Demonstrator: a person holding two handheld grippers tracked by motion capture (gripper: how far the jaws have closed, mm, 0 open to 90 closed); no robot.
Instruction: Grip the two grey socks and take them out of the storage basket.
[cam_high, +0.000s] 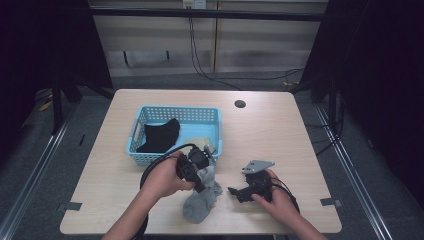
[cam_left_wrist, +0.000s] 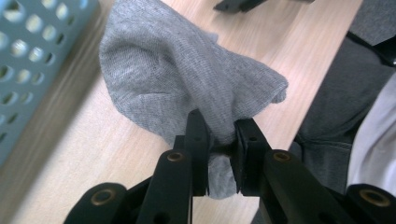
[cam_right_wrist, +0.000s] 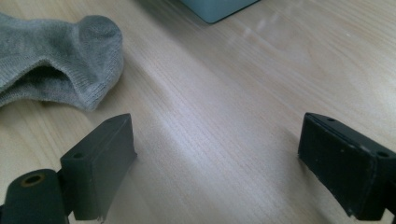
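Grey sock (cam_left_wrist: 187, 74) pinched at 1 end by left tongs (cam_left_wrist: 219, 144), rest trailing on surface (cam_high: 280, 130) beside blue basket (cam_high: 136, 131) — likely mid-transfer. Right tongs (cam_right_wrist: 215, 154) spread wide, empty — ready to assist.

Even overhead light brightens the desk (cam_high: 280, 130) in the high view, while the room around it falls dark. A pale sheen of glare streaks the wood in the right gripper view. In the left gripper view the basket (cam_left_wrist: 28, 56) is blurred, out of focus.
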